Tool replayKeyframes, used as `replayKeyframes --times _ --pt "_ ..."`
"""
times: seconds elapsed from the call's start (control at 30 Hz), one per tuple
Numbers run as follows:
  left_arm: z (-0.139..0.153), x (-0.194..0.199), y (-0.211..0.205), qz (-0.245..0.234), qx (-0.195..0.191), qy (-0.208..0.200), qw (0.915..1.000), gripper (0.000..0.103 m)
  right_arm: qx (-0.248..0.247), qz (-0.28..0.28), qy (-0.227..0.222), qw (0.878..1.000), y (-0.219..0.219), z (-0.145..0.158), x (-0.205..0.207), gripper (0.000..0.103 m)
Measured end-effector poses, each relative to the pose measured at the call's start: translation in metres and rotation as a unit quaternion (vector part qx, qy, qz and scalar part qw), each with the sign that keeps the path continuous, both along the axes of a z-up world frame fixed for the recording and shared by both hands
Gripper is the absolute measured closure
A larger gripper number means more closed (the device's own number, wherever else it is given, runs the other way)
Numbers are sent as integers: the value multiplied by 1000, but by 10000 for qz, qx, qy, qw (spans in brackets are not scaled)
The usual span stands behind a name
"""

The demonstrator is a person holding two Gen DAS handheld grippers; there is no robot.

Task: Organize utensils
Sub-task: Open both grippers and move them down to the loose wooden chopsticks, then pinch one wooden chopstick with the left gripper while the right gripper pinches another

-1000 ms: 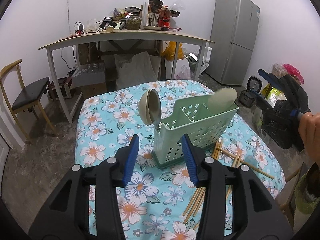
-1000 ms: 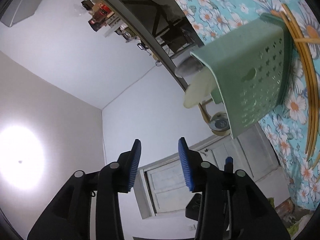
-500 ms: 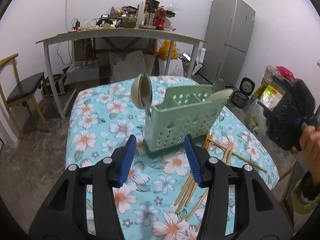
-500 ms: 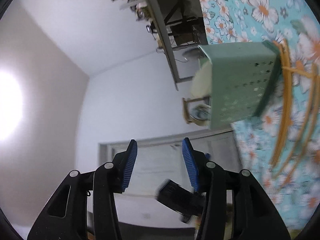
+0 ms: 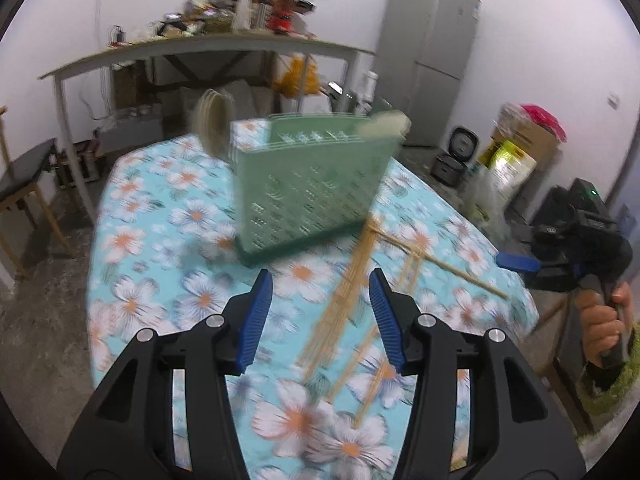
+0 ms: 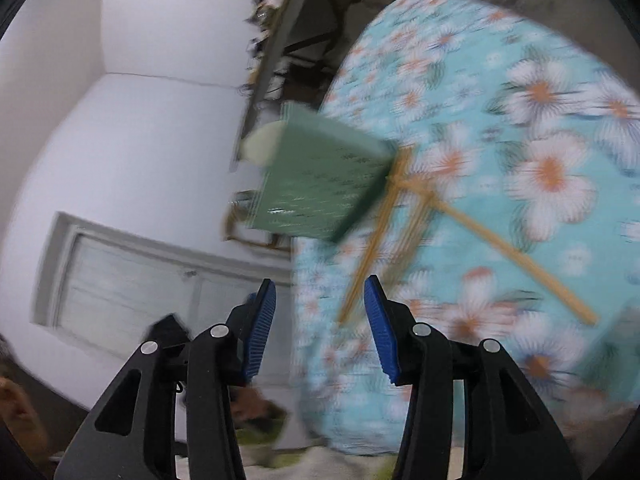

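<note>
Both grippers hang open and empty over a round table in a turquoise floral cloth (image 5: 132, 236).

A perforated pale-green plastic utensil caddy (image 5: 308, 184) stands at centre frame in the left view, spoons poking out of it; loose bamboo chopsticks (image 5: 352, 300) lie on the cloth just right of its base. The left gripper (image 5: 320, 312) and right gripper (image 6: 320, 316) have just widened their blue-padded jaws to roughly half open, nothing between them.

green caddy (image 5: 308, 184) upright, spoons inside | wooden chopsticks (image 5: 352, 280) scattered beside it
</note>
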State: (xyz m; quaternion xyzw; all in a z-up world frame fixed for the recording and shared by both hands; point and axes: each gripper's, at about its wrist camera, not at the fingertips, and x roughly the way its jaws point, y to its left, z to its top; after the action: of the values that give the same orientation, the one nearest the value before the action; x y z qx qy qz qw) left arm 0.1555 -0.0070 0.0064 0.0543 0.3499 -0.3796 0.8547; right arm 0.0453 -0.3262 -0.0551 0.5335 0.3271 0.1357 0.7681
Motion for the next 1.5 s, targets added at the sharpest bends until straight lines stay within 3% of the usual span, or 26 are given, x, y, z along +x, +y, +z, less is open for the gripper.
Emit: replayKeyframes --times 0.17,0.27,0.4,0.57,0.97,1.5 --pt "-23 -36 -37 -825 356 -25 9960 57 -890 -301 343 9950 0 -7 -16 57" --pt "-36 -55 -60 -1230 640 -208 9901 63 -1332 -292 465 9896 3 -7 -17 57" --pt "-48 -60 -82 -1381 953 -261 9855 76 -1653 -280 522 9845 5 -6 -14 57" --pt "-57 -47 -101 -1406 1131 -149 9835 86 -1767 -293 506 9825 4 -7 -14 58" --pt "-84 -15 -149 -1514 1505 124 9769 86 -1802 -269 435 9823 -2 -7 -16 59" --pt "-95 8 -181 -1455 1603 274 9759 86 -1679 -186 486 9844 -9 -18 -6 59"
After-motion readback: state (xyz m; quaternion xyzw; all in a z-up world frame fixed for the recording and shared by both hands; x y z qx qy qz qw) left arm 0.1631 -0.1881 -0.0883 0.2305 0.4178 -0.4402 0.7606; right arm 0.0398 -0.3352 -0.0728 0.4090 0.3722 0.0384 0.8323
